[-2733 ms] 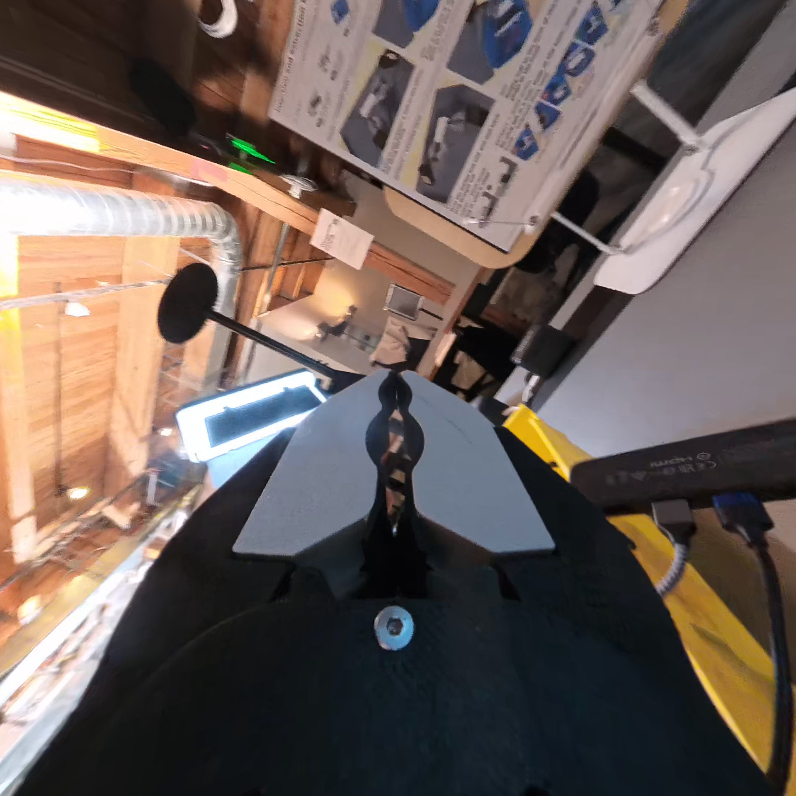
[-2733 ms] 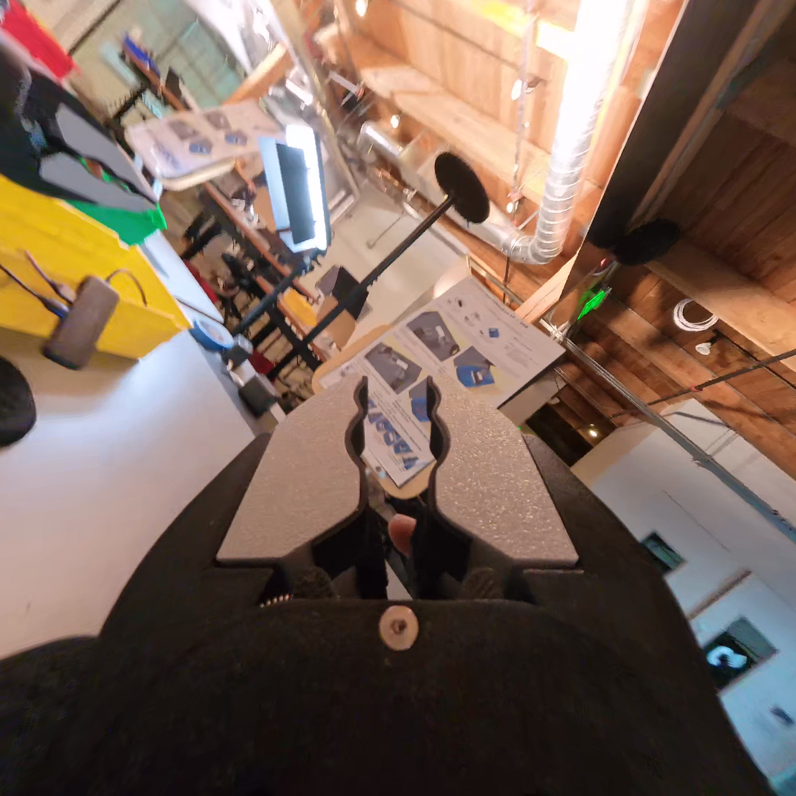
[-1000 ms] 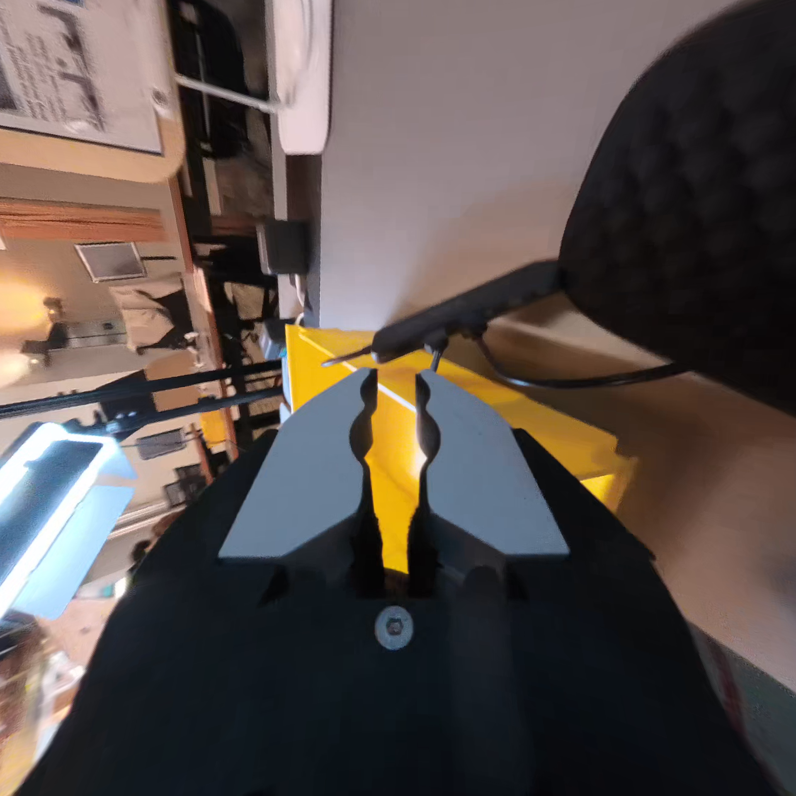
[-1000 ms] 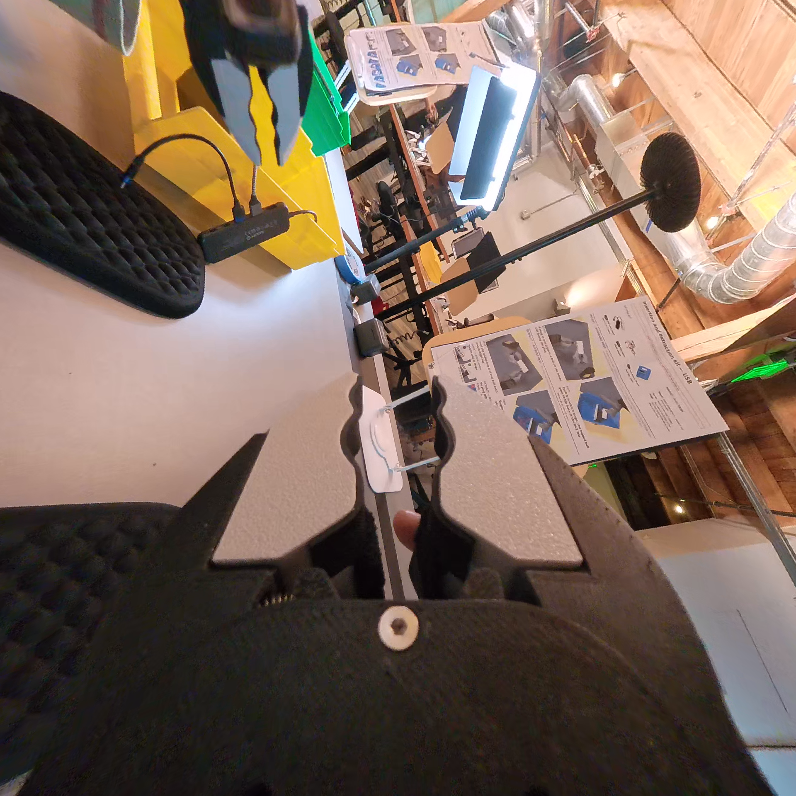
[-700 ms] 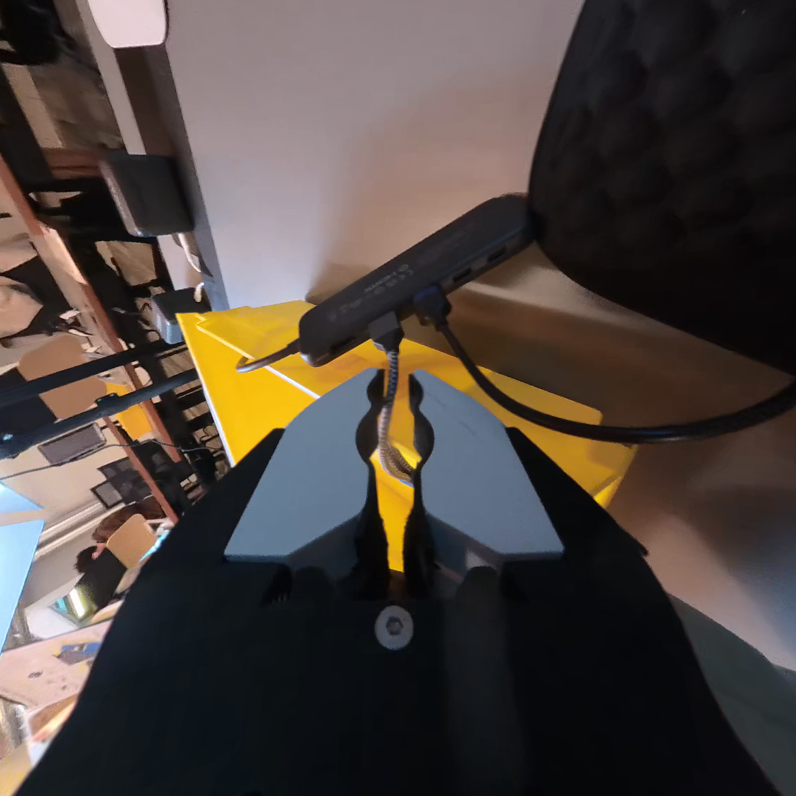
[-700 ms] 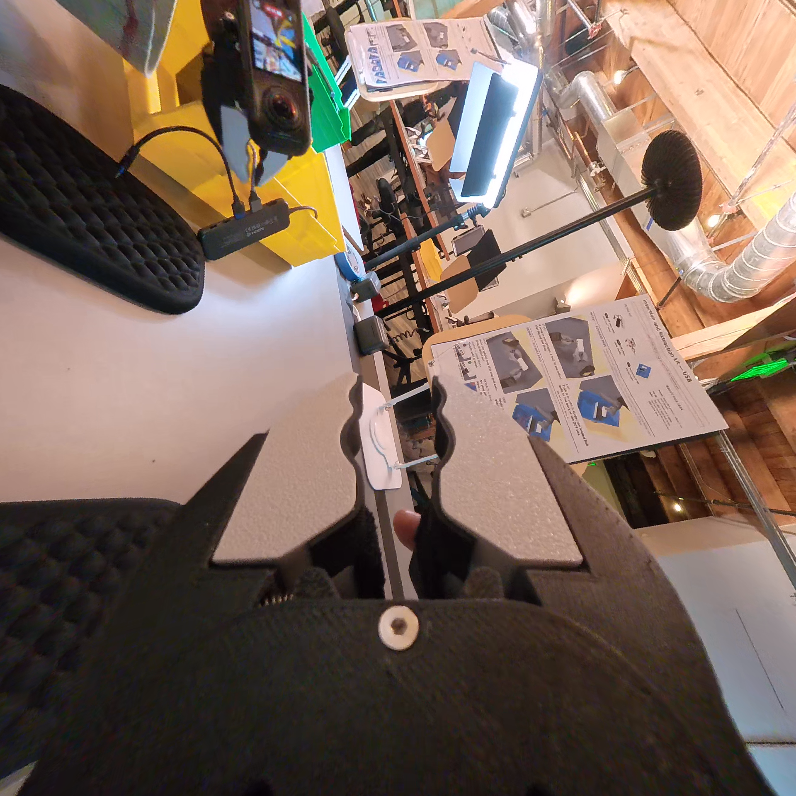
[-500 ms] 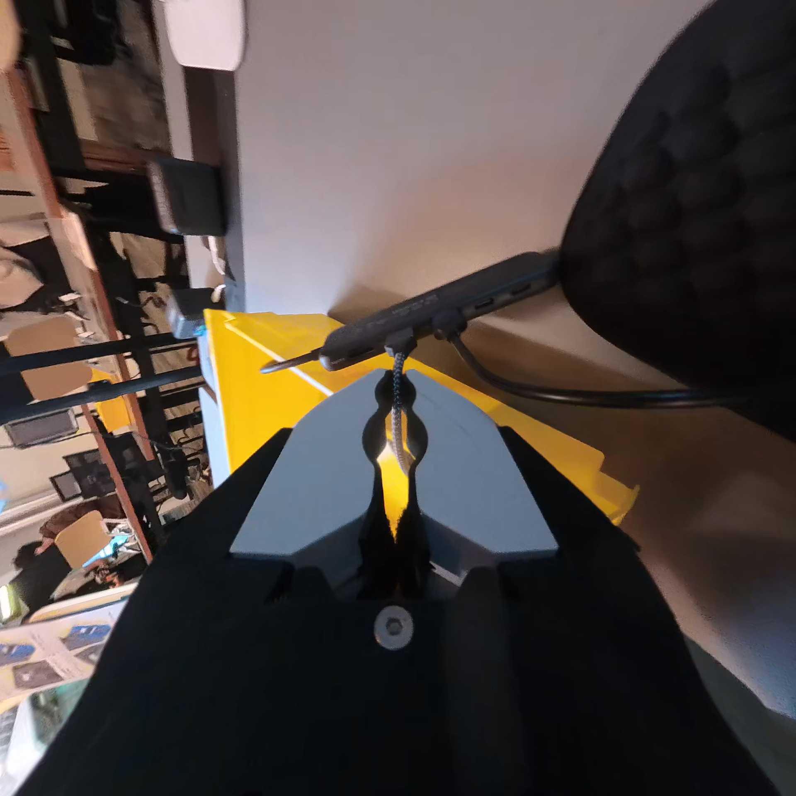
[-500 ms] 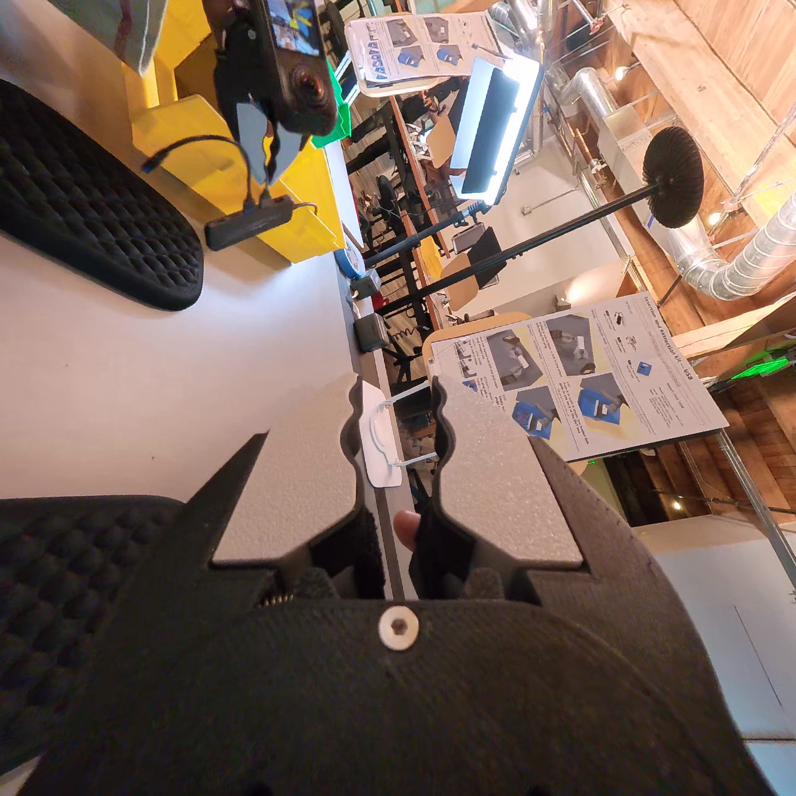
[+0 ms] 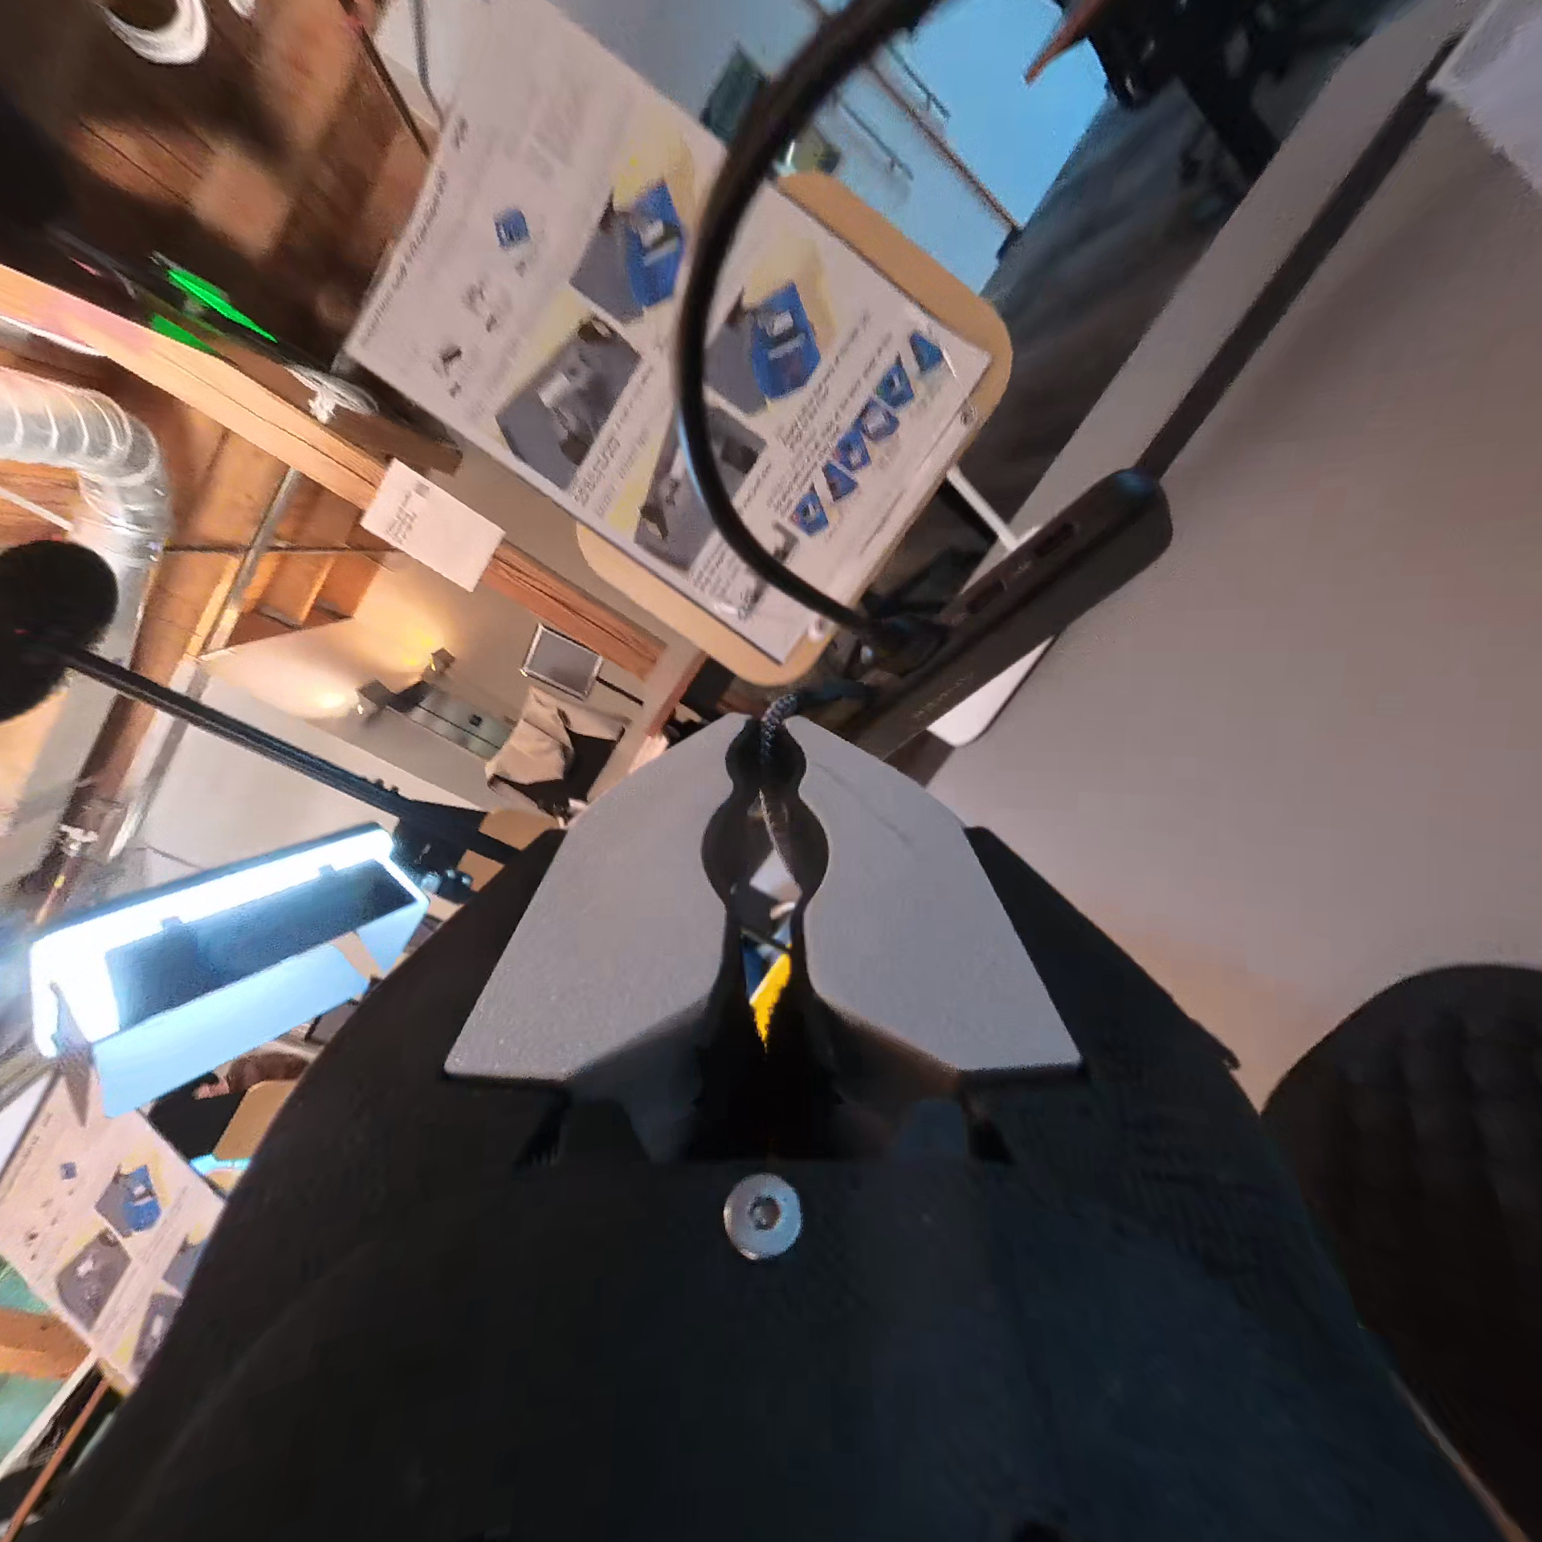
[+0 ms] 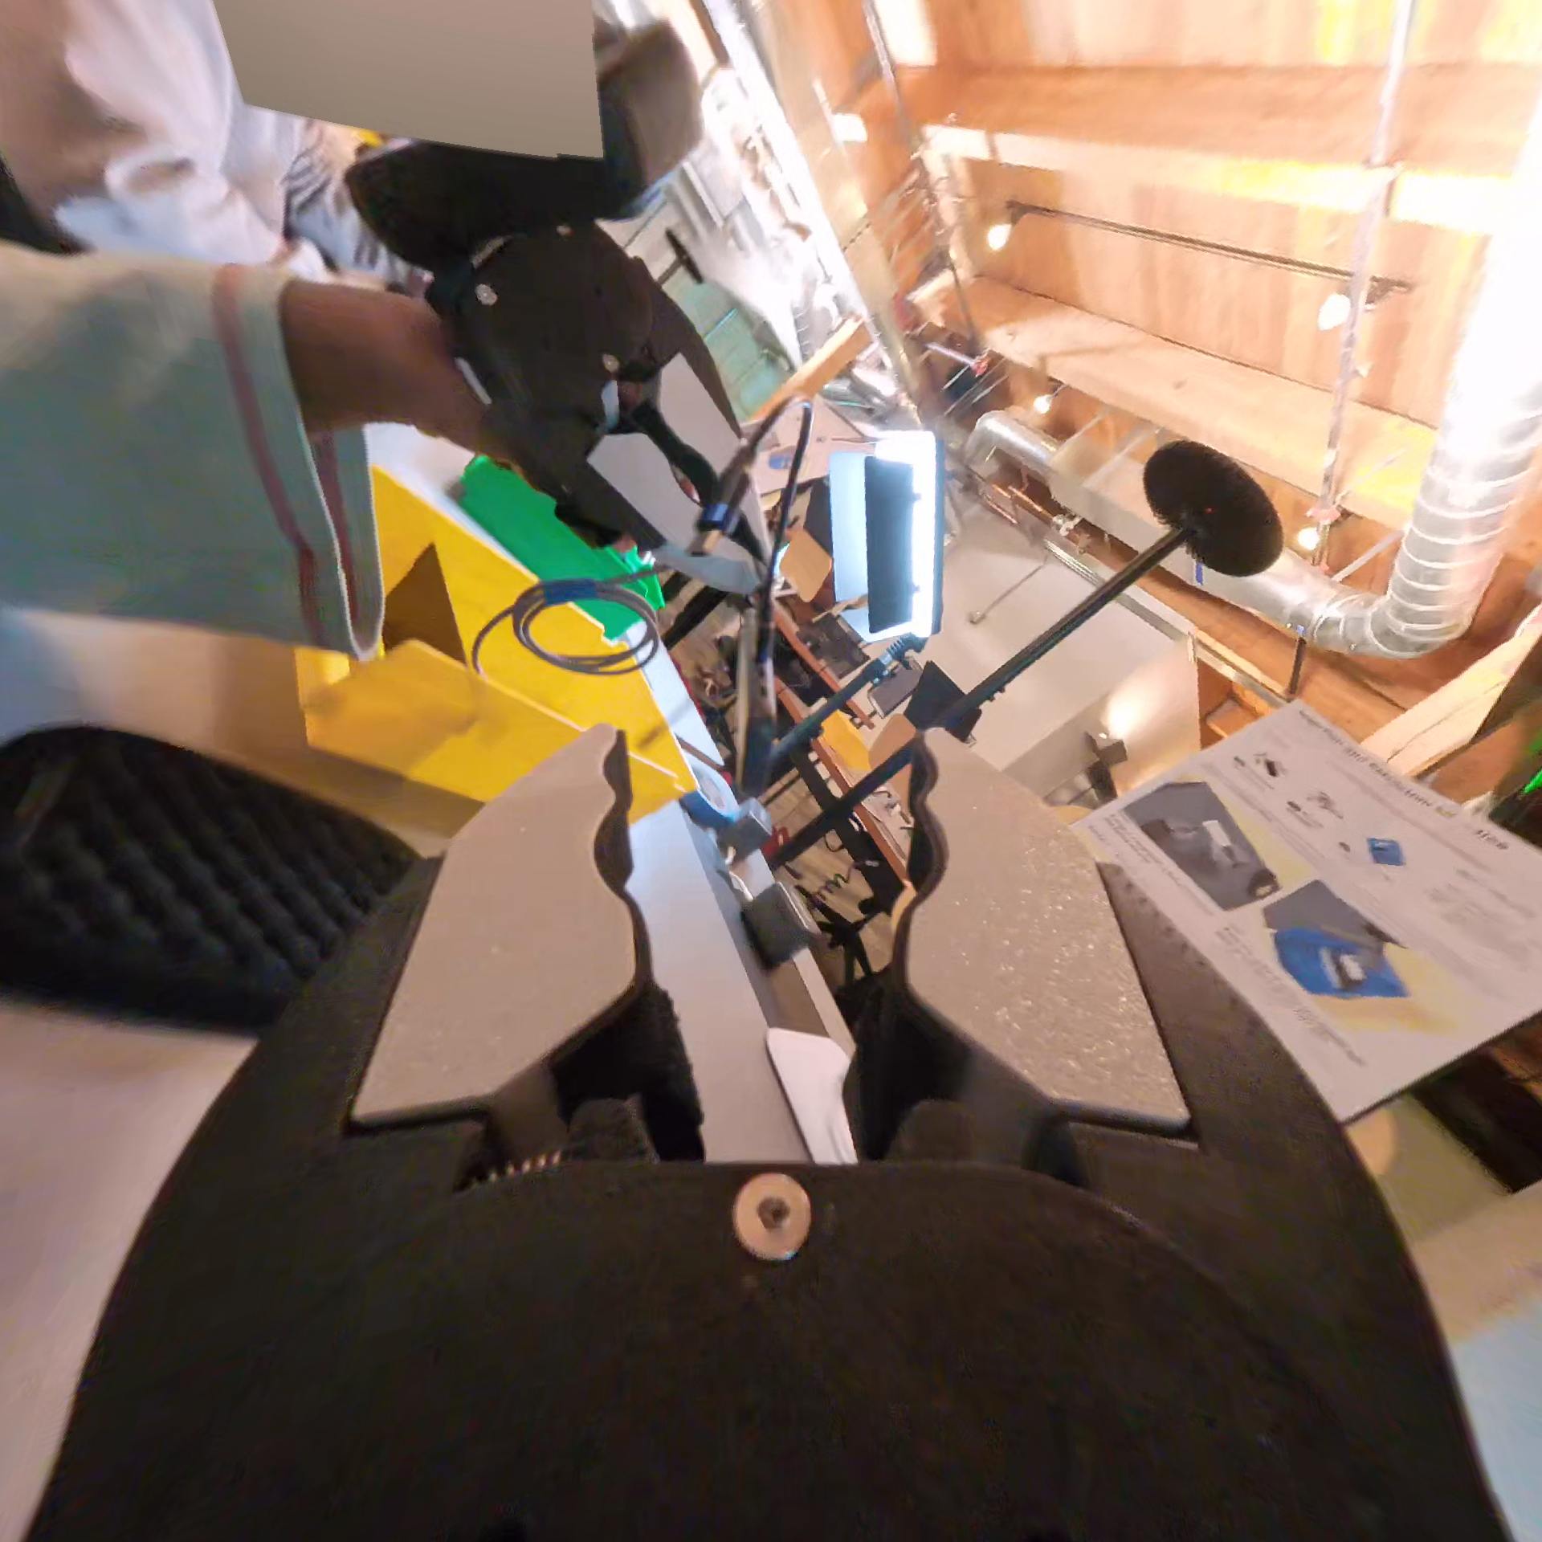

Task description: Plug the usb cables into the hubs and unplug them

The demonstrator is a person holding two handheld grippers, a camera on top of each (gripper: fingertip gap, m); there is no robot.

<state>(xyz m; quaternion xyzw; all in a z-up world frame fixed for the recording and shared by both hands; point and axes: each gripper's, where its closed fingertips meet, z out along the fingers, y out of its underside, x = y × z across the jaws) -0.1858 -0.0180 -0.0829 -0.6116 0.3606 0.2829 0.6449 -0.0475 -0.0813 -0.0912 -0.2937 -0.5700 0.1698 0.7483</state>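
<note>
While the yellow bin (image 10: 501,718) and a coiled spare cable (image 10: 567,626) sit at far left, the left gripper (image 9: 766,751) has its fingers clenched on the braided usb cable (image 9: 774,719), lifting the black hub (image 9: 1043,576) clear of the surface (image 9: 1302,709). A second black cable (image 9: 692,392) remains plugged in. Both unpluggings appear outstanding. To the right, the right gripper (image 10: 763,843) stands spread and empty.
</note>
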